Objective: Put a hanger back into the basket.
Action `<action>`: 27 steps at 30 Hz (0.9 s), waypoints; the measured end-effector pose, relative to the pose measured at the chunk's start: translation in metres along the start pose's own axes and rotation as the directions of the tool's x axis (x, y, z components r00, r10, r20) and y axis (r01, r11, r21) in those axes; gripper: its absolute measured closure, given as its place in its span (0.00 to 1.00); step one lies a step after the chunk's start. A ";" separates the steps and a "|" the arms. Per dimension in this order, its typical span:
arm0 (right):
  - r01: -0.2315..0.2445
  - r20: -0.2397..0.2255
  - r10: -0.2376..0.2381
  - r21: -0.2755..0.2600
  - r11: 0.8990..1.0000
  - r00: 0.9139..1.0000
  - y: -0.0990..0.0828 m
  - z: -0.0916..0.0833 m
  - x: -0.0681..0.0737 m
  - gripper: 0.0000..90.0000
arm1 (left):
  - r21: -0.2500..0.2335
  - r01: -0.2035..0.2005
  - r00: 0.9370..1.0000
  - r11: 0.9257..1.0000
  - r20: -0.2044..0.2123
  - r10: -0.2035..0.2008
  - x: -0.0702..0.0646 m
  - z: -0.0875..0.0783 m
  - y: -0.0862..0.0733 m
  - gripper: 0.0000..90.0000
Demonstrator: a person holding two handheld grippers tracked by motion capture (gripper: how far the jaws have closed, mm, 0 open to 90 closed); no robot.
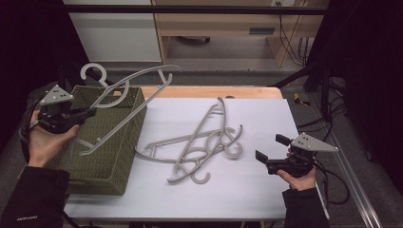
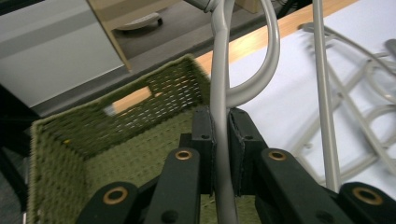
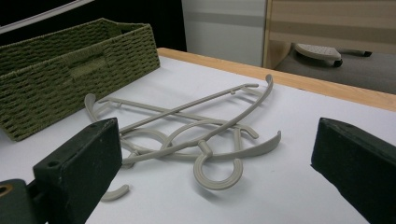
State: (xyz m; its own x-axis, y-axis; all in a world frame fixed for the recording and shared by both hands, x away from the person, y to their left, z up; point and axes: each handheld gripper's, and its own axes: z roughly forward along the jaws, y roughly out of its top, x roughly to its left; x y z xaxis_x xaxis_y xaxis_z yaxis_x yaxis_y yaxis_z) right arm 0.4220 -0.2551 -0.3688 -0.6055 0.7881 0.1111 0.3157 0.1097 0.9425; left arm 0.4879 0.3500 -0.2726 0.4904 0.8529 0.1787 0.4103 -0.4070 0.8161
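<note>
Left gripper (image 1: 88,113) is clamped tight on a pale grey plastic coat hanger (image 1: 128,102), holding it over the green woven basket (image 1: 116,164) right below. Right gripper (image 1: 268,148) sits wide apart, nothing in it, with the loose grey hangers (image 1: 199,145) piled on the white bench (image 1: 256,190) just ahead.

white table (image 1: 266,190), wood cabinet bkgd (image 1: 223,23)

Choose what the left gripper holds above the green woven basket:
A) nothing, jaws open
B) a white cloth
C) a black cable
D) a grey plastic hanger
D: in the left gripper view, the left gripper is clamped on the grey plastic hanger over the green woven basket.
</note>
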 end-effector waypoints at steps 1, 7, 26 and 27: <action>0.000 0.000 0.000 0.000 1.000 1.000 0.000 0.000 0.000 0.02 | -0.001 0.009 1.000 1.000 -0.008 -0.009 0.004 0.001 -0.002 0.91; 0.003 0.001 -0.003 0.003 1.000 1.000 -0.001 0.001 -0.001 0.02 | 0.038 0.015 0.999 0.999 -0.047 -0.013 0.020 0.004 -0.017 0.91; 0.000 0.001 0.000 0.013 1.000 1.000 -0.002 0.004 -0.001 0.02 | 0.130 0.036 0.990 0.991 -0.137 -0.018 0.060 -0.001 -0.064 0.91; -0.004 0.003 0.004 0.011 1.000 1.000 -0.002 0.004 -0.001 0.02 | 0.134 0.038 0.990 0.990 -0.140 -0.019 0.061 -0.002 -0.066 0.91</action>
State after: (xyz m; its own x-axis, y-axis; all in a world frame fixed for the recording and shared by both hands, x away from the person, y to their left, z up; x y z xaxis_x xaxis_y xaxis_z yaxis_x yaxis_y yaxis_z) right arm 0.4244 -0.2536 -0.3719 -0.6021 0.7903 0.1138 0.3262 0.1133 0.9385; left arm 0.4894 0.4300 -0.3145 0.3701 0.8978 0.2387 0.5280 -0.4147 0.7411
